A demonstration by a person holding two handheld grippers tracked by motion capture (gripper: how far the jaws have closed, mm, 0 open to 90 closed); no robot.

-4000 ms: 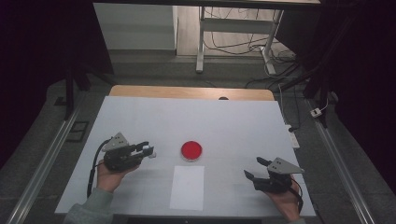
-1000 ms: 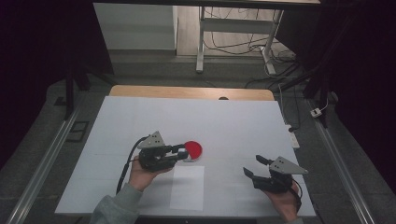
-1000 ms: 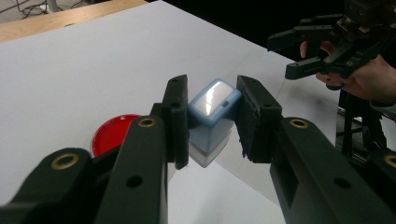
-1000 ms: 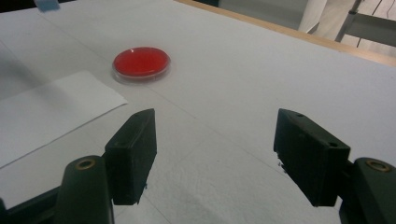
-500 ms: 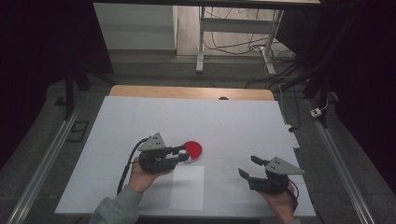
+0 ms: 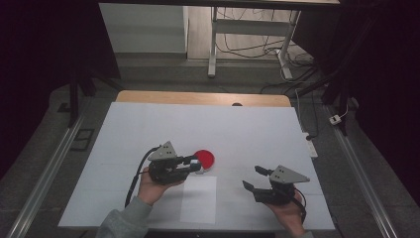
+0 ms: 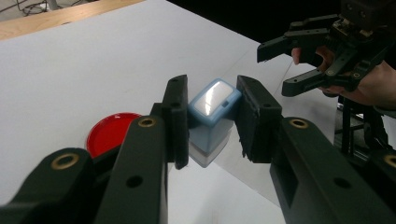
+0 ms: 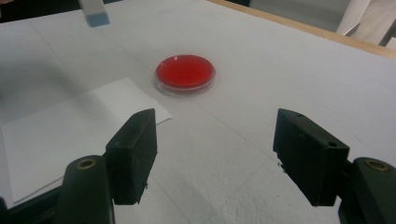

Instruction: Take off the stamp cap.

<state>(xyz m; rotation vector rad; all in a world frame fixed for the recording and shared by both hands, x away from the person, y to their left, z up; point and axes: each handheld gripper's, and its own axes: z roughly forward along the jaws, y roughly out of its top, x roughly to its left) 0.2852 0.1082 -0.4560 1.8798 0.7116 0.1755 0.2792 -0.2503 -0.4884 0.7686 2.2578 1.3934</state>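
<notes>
Blue rectangular plastic stamp (image 7: 211, 119) sat clamped between my left fingers (image 7: 176, 119), upright with its glossy top tilted slightly, raised just beside the shallow round clear dish (image 6: 204, 159) holding red ink. My right fingers (image 8: 135, 151) stood apart over the white surface (image 6: 247, 129).

Since four seconds ago the left gripper (image 6: 194, 164) has crossed from the tabletop's left to the red ink pad (image 6: 204, 158), gripping the blue stamp (image 7: 211, 119), while the right gripper (image 6: 255, 178) edged slightly leftward.
</notes>
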